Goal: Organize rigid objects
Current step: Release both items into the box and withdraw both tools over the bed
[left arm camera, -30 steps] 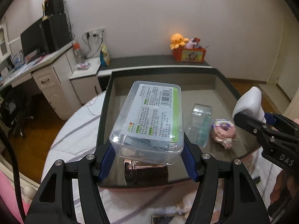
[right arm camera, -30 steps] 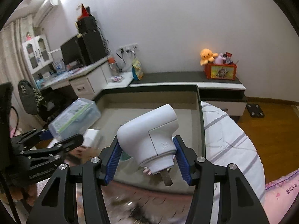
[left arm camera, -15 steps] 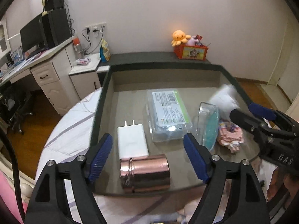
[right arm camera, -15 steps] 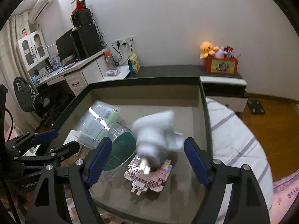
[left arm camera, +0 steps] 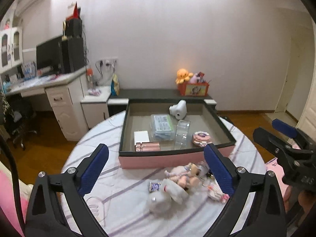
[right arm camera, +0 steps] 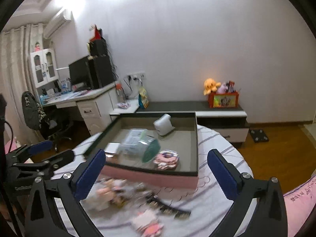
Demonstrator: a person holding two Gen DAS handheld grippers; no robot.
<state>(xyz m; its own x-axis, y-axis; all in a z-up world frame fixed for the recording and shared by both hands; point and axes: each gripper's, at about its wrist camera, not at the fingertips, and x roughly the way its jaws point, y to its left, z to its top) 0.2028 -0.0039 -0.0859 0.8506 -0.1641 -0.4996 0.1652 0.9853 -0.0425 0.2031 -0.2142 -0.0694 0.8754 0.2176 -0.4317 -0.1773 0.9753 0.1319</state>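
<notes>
Beyond each opening, empty hand-held gripper (left arm camera: pixel 156 167) (right arm camera: pixel 156 174), the white plug (left arm camera: pixel 178 110) lies in the tray (left arm camera: pixel 173 154).

So the count: one tray (left arm camera: pixel 177 154) with six things in it, namely one white plug (left arm camera: pixel 178 109), one labelled box (left arm camera: pixel 162 126), one clear tub (left arm camera: pixel 182 134), one charger (left arm camera: pixel 141 136), one copper tube (left arm camera: pixel 147 146), one pink block toy (left arm camera: pixel 201 138). In front of it: one doll (left arm camera: pixel 183 174), one candy bar (left arm camera: pixel 154 187). Two tongs, left (left arm camera: pixel 161 171) and right (right arm camera: pixel 158 176).
</notes>
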